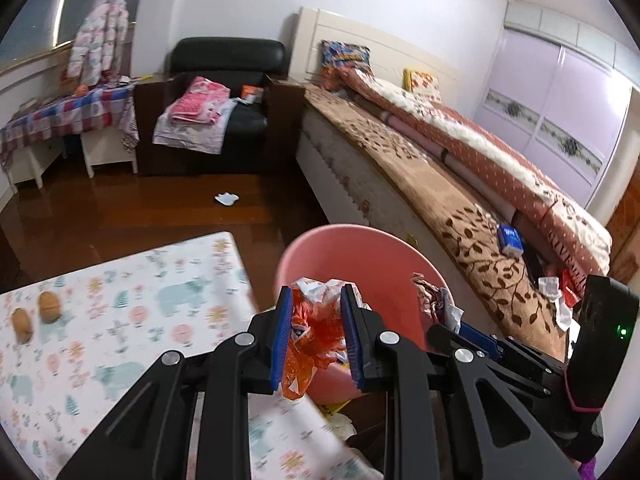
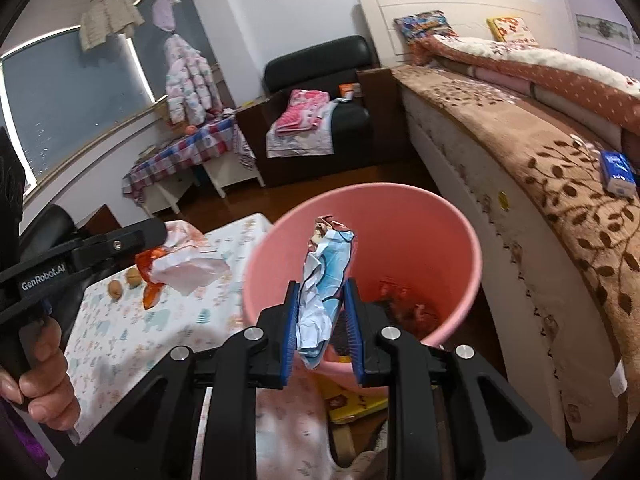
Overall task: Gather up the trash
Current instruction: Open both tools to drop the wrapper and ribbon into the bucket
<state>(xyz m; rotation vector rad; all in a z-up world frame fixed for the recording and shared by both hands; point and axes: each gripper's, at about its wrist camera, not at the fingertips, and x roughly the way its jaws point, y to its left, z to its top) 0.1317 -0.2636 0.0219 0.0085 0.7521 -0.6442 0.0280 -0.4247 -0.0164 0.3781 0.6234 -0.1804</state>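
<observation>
Both grippers hover at the pink bin (image 2: 460, 248), positioned for dropping: left gripper (image 1: 316, 332) jaws clamped on an orange wrapper (image 1: 316, 328), right gripper (image 2: 322, 324) jaws clamped on a crumpled blue-white wrapper (image 2: 326, 276).

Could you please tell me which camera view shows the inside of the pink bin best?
The right wrist view: it looks into the pink bin, down to the trash at its bottom. The left wrist view shows only the rim and upper inner wall, behind the orange wrapper.

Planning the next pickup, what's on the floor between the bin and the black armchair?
One white scrap on bare floor, seen in the left wrist view.
</observation>
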